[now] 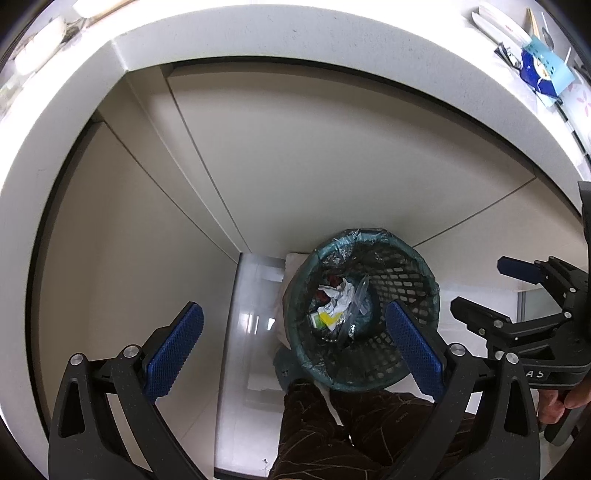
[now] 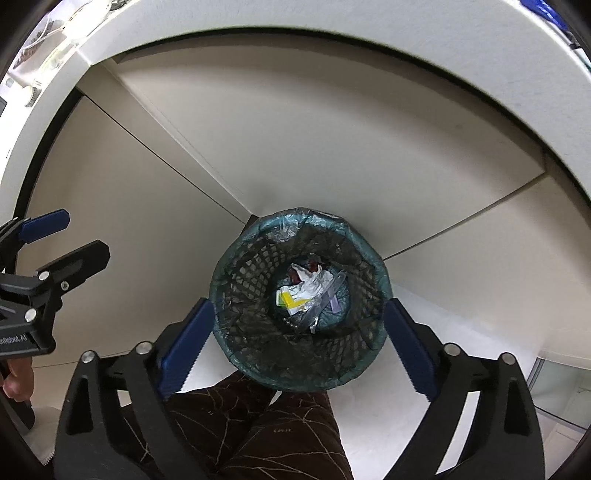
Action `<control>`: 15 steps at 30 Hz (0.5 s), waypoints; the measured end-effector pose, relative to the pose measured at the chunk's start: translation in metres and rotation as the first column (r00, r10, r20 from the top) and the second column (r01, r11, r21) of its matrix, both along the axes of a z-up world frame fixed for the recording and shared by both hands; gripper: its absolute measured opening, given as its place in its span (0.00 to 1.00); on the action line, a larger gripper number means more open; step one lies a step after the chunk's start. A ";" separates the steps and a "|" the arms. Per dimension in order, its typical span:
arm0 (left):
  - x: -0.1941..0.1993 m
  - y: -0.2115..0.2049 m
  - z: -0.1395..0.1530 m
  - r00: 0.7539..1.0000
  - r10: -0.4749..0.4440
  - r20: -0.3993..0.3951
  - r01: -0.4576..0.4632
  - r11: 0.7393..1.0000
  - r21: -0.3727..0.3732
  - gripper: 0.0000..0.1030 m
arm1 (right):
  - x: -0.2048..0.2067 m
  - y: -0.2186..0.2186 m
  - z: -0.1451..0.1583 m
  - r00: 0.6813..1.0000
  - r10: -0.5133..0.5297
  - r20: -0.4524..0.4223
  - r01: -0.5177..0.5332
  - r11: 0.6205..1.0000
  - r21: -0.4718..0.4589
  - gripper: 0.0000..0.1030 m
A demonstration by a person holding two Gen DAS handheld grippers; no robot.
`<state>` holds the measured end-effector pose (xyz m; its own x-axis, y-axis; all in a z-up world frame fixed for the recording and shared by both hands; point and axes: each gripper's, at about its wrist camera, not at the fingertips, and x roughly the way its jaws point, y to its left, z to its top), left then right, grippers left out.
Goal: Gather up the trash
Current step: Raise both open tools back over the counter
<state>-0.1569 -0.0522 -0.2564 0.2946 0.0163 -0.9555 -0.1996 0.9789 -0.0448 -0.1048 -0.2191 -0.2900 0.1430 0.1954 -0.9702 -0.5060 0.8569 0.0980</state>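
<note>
The left claw body reads "nRobot.AI"; the right claw body, "AS".

Likely a home kitchen: a white stone-look bench over plain cream cupboard doors, a glossy tiled floor, and a lined black mesh wastebasket.

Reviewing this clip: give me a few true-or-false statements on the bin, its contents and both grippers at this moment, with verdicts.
1. The mesh waste bin is lined with a teal plastic bag. True.
2. The bin is empty. False: crumpled white paper and a yellow-marked wrapper lie at its bottom.
3. The right gripper stands open above the bin, holding nothing. True.
4. The left gripper is clamped on a piece of trash. False: its jaws stand wide apart and hold nothing.
5. The bin lies tipped on its side. False: it stands upright on the floor beside the white cabinet.
</note>
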 end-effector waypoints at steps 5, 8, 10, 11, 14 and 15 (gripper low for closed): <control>-0.004 0.000 0.001 1.000 0.025 -0.001 -0.025 1.000 -0.003 0.94 | -0.002 -0.011 0.008 1.000 -0.025 0.013 0.025 0.999 0.026 0.91; -0.005 -0.002 0.003 1.000 0.030 0.001 -0.030 0.999 -0.011 0.94 | -0.003 -0.012 0.016 0.999 -0.013 0.041 0.012 0.999 0.031 0.91; -0.005 -0.005 0.007 0.999 0.034 0.007 -0.034 0.999 -0.008 0.94 | -0.003 -0.015 0.029 0.998 -0.008 0.066 0.005 0.999 0.040 0.91; -0.005 -0.006 0.010 0.999 0.038 0.011 -0.037 0.999 -0.010 0.94 | -0.002 -0.018 0.036 0.997 -0.011 0.080 0.008 0.999 0.043 0.91; -0.003 -0.007 0.024 0.998 0.054 0.033 -0.053 0.999 -0.012 0.94 | 0.003 -0.026 0.060 0.993 -0.017 0.115 0.009 0.998 0.064 0.91; -0.003 -0.008 0.028 0.997 0.058 0.041 -0.058 0.998 -0.014 0.94 | 0.005 -0.029 0.068 0.991 -0.017 0.132 0.008 0.998 0.069 0.91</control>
<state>-0.1596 -0.0606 -0.2281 0.3332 0.0220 -0.9426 -0.2539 0.9649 -0.0672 -0.0998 -0.2484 -0.2222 0.2723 0.2574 -0.9271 -0.5078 0.8569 0.0888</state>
